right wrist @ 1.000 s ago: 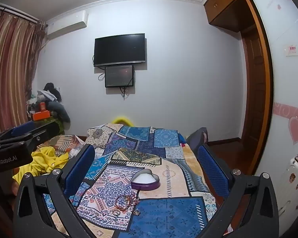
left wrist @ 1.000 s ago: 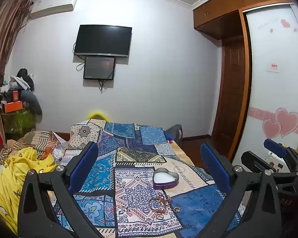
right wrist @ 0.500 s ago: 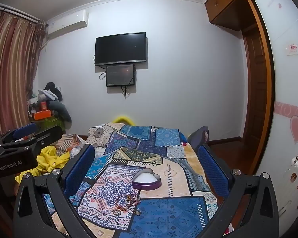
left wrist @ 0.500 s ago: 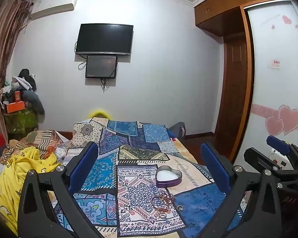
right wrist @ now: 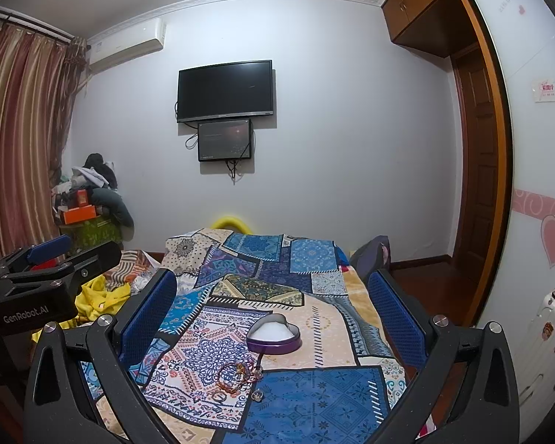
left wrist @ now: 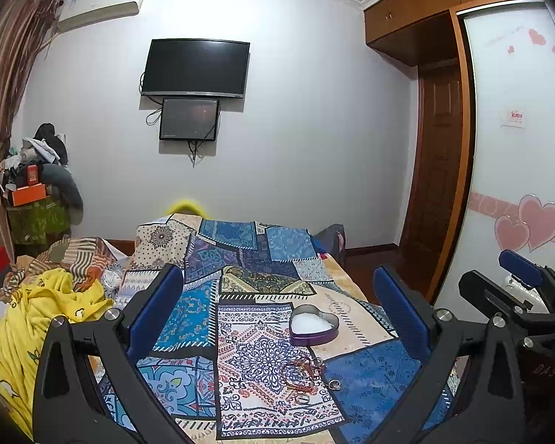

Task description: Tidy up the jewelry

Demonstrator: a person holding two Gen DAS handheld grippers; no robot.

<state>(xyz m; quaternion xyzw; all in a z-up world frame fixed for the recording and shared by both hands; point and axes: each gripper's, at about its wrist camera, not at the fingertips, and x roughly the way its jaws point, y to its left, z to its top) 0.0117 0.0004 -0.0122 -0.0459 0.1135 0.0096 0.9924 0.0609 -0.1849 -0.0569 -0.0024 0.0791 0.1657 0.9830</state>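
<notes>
A purple heart-shaped tin (left wrist: 313,325) with a white lining sits open on the patchwork bedspread (left wrist: 240,288); it also shows in the right wrist view (right wrist: 273,334). A small tangle of bracelets and rings (left wrist: 302,372) lies just in front of it, seen too in the right wrist view (right wrist: 238,375). My left gripper (left wrist: 277,318) is open and empty, above and short of the jewelry. My right gripper (right wrist: 273,318) is open and empty, held at much the same height. Each gripper shows at the edge of the other's view.
A yellow blanket (left wrist: 37,318) and striped clothes are heaped on the bed's left side. A cluttered stand (left wrist: 33,199) is at the far left wall. A wardrobe with heart decals (left wrist: 518,185) and a door are to the right. A TV (left wrist: 195,68) hangs on the far wall.
Both grippers have shifted slightly; in the left wrist view the tin and jewelry drifted a little right and the scene lowered. Both jaws stay open.
</notes>
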